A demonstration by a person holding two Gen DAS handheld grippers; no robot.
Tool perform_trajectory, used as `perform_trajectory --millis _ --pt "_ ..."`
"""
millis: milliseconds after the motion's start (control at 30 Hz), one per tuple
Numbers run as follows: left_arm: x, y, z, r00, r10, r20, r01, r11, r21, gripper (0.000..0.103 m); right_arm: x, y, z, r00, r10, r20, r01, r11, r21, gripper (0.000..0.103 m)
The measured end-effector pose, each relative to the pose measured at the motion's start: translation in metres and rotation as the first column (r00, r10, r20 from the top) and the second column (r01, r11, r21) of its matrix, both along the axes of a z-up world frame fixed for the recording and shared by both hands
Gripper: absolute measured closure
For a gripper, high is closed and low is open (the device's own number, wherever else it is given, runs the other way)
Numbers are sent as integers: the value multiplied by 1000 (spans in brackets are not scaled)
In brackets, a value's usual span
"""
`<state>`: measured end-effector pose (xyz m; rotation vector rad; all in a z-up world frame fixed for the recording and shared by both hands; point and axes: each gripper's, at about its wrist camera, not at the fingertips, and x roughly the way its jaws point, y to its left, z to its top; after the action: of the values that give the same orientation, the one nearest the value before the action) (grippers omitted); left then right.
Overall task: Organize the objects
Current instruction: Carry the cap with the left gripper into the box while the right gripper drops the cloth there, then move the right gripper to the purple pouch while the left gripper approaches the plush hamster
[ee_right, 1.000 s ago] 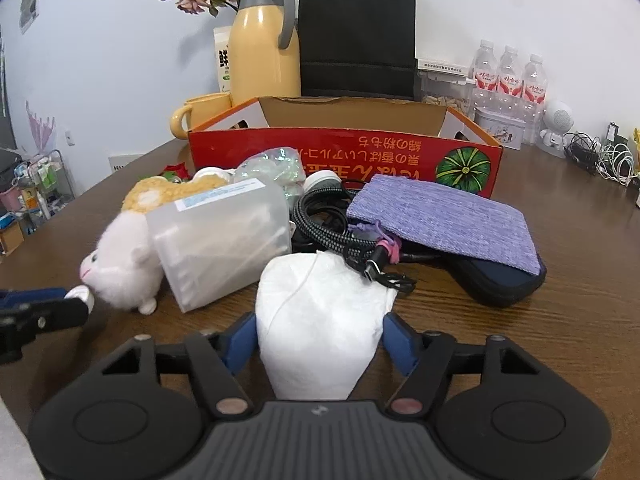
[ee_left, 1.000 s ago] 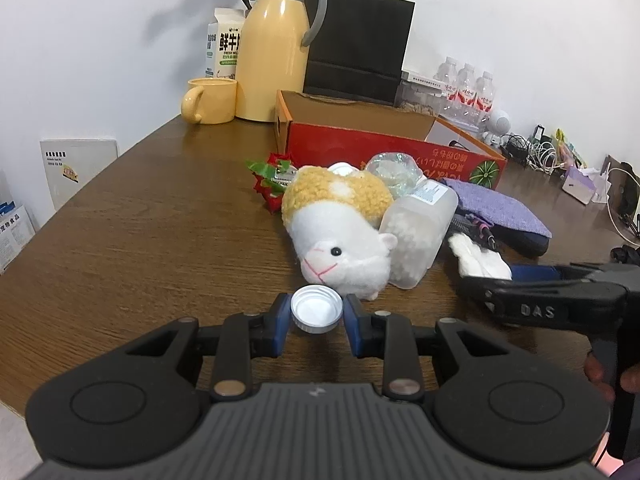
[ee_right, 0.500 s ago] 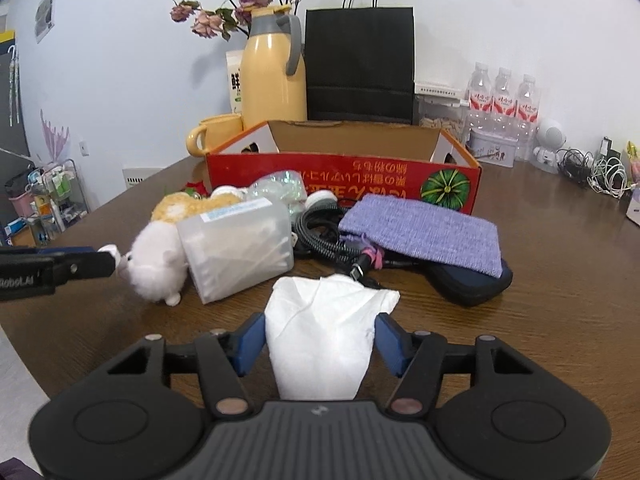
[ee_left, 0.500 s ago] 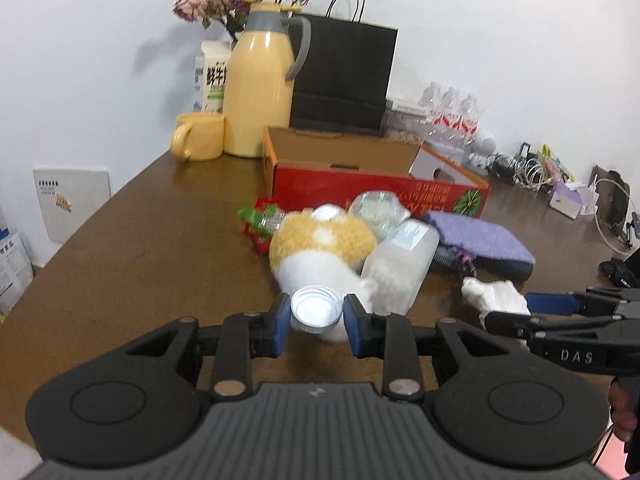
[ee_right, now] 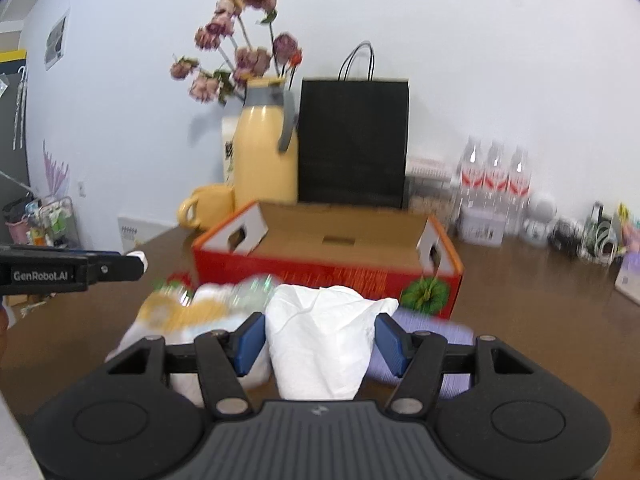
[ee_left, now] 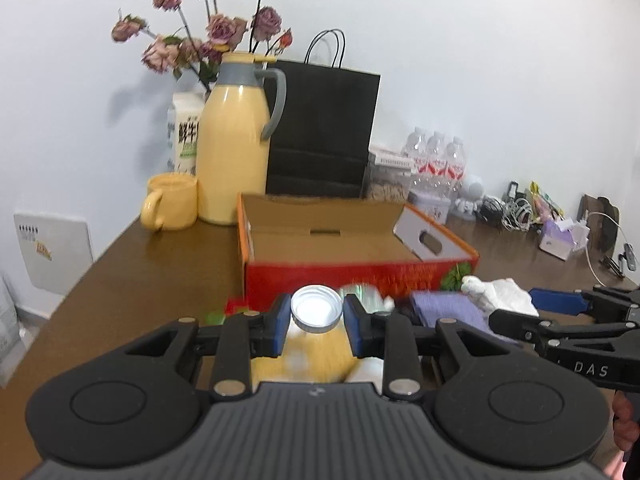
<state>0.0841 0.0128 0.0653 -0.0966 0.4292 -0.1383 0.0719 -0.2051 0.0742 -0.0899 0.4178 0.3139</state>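
The left gripper [ee_left: 316, 314] is clamping a silver cap [ee_left: 317, 313], the right gripper [ee_right: 320, 340] a white cloth [ee_right: 324, 340]; the open red box [ee_left: 340, 244] is lying straight ahead, probably nearer the left.

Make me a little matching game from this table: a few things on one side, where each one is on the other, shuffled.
Things:
1. cap
2. tissue
3. mug
4. bag

Places:
A. behind the box
B. in the left gripper
C. beside the jug
D. in the right gripper

Pairs: 1-B, 2-D, 3-C, 4-A
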Motion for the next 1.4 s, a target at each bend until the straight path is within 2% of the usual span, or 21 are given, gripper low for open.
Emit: perform_trajectory --millis 100,233,433,533,733,833,900,933,967,1033,1400 --pt "32 -6 14 1000 1 7 -1 1000 12 74 32 0 14 1000 -4 25 4 1000 2 43" --pt "90 -14 22 999 15 -35 -14 999 29 74 91 -3 21 1000 -18 10 18 1000 24 43" --pt "175 -27 9 985 50 -165 -37 996 81 74 185 -6 4 995 -53 -79 53 999 2 43" --pt "206 -35 -6 975 70 -211 -45 991 123 74 218 -6 -11 991 -63 -118 62 998 -10 43" --pt "240 -45 -32 959 77 -271 -35 987 158 74 248 -9 -44 977 -46 -206 45 999 -11 41" --pt "246 -49 -37 959 65 -278 -26 990 142 72 250 -10 -51 968 -39 -249 34 999 -23 31" --pt "247 -52 -37 958 75 -276 -35 988 149 56 248 -9 -51 966 -35 -255 28 999 -32 12" --pt "246 -52 -36 960 81 -268 -40 987 154 41 245 -9 -50 968 -31 -249 24 999 -32 7" --pt "244 -53 -34 963 87 -254 -47 986 161 19 243 -9 -48 970 -29 -243 22 999 -30 0" --pt "237 -52 -29 974 105 -203 -71 983 170 0 237 -10 -42 974 -28 -224 25 1000 -17 0" --pt "192 -40 2 985 142 -102 -127 981 147 0 197 -21 -5 995 -35 -93 39 998 40 0"
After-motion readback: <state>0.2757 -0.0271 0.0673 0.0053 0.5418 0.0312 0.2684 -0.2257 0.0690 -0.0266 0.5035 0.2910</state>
